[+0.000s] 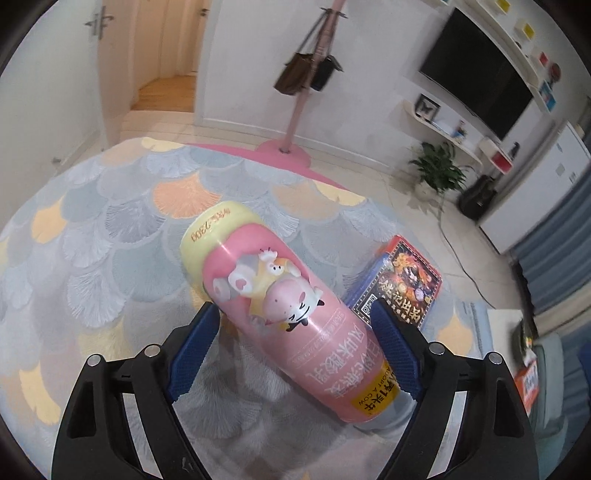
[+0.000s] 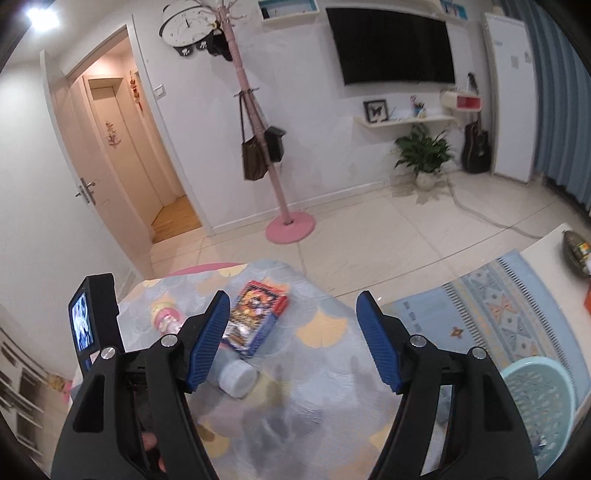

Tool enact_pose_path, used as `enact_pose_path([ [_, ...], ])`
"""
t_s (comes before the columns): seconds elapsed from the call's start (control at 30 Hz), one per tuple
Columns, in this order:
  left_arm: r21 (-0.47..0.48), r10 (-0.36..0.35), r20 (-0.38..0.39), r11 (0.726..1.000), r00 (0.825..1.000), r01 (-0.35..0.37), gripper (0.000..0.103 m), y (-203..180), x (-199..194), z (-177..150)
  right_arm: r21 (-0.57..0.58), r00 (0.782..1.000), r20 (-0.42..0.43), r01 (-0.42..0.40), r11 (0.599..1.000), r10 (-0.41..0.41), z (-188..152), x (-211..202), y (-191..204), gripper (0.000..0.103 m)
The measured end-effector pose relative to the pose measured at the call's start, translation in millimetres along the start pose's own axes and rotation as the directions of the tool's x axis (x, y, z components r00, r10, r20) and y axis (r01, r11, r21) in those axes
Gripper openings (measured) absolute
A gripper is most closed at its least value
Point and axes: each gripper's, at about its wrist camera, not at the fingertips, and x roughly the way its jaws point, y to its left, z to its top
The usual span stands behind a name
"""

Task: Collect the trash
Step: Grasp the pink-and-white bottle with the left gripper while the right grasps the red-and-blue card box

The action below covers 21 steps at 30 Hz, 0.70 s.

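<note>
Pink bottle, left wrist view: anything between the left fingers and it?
Nothing visible. The pink bottle already lies between the left gripper fingers, which straddle its lower body. The box lies beside it, outside the right-hand finger, not in the way.

A pink yogurt bottle (image 1: 273, 306) with a yellow end lies beside a colourful card box (image 1: 402, 280), both on the patterned cloth.

White walls carry a black television (image 2: 393, 46) and a clock (image 2: 184, 26). A pink coat stand (image 2: 258, 122) rises from pale floor tiles (image 2: 388, 229) beside an open doorway (image 2: 133, 147); blue curtains (image 2: 565, 110) hang right.
</note>
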Motion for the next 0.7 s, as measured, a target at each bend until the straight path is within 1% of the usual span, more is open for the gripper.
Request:
enact_pose_path([
  [0.03, 0.008, -0.023, -0.011, 1.0, 1.0, 0.023, 0.076, 2, 0, 1, 0.007, 1.0, -0.012, -0.013, 1.0, 0.013, -1, 5, 0, 0.067],
  [0.1, 0.043, -0.084, -0.045, 0.995, 0.995, 0.086, 0.066, 8, -4, 2, 0.026, 0.998, -0.042, -0.036, 0.999, 0.037, 1, 19, 4, 0.067],
  [0.13, 0.057, -0.102, -0.056, 0.993, 0.993, 0.105, 0.063, 11, -5, 2, 0.033, 0.998, -0.054, -0.041, 0.999, 0.042, 1, 24, 5, 0.067],
  [0.17, 0.092, -0.136, -0.08, 0.986, 0.988, 0.143, 0.058, 16, -8, 2, 0.042, 0.996, -0.072, -0.046, 0.998, 0.049, 1, 33, 7, 0.067],
  [0.23, 0.143, -0.158, -0.103, 0.975, 0.982, 0.172, 0.054, 22, -12, 1, 0.058, 0.992, -0.108, -0.053, 0.997, 0.059, 0, 48, 10, 0.067],
  [0.3, 0.203, -0.161, -0.11, 0.962, 0.981, 0.18, 0.049, 34, -20, -1, 0.068, 0.988, -0.142, -0.055, 0.996, 0.065, -3, 63, 16, 0.067],
  [0.37, 0.261, -0.14, -0.098, 0.952, 0.985, 0.162, 0.048, 47, -29, -4, 0.056, 0.984, -0.169, -0.039, 0.998, 0.048, -6, 80, 22, 0.067],
  [0.4, 0.278, -0.138, -0.097, 0.947, 0.986, 0.16, 0.048, 50, -30, -6, 0.036, 0.984, -0.177, -0.011, 0.999, 0.017, -8, 90, 26, 0.068],
  [0.47, 0.308, -0.141, -0.104, 0.937, 0.985, 0.166, 0.048, 61, -36, -9, 0.022, 0.981, -0.196, 0.015, 1.0, -0.01, -11, 103, 31, 0.07],
  [0.53, 0.329, -0.154, -0.117, 0.926, 0.981, 0.184, 0.048, 70, -41, -12, 0.044, 0.972, -0.234, -0.001, 0.999, 0.012, -15, 119, 34, 0.071],
  [0.6, 0.349, -0.162, -0.128, 0.916, 0.978, 0.197, 0.048, 76, -45, -14, 0.066, 0.963, -0.267, -0.016, 0.998, 0.034, -18, 132, 36, 0.075],
  [0.7, 0.366, -0.171, -0.136, 0.907, 0.976, 0.21, 0.048, 82, -49, -20, 0.067, 0.949, -0.315, 0.002, 0.998, 0.019, -25, 154, 47, 0.077],
])
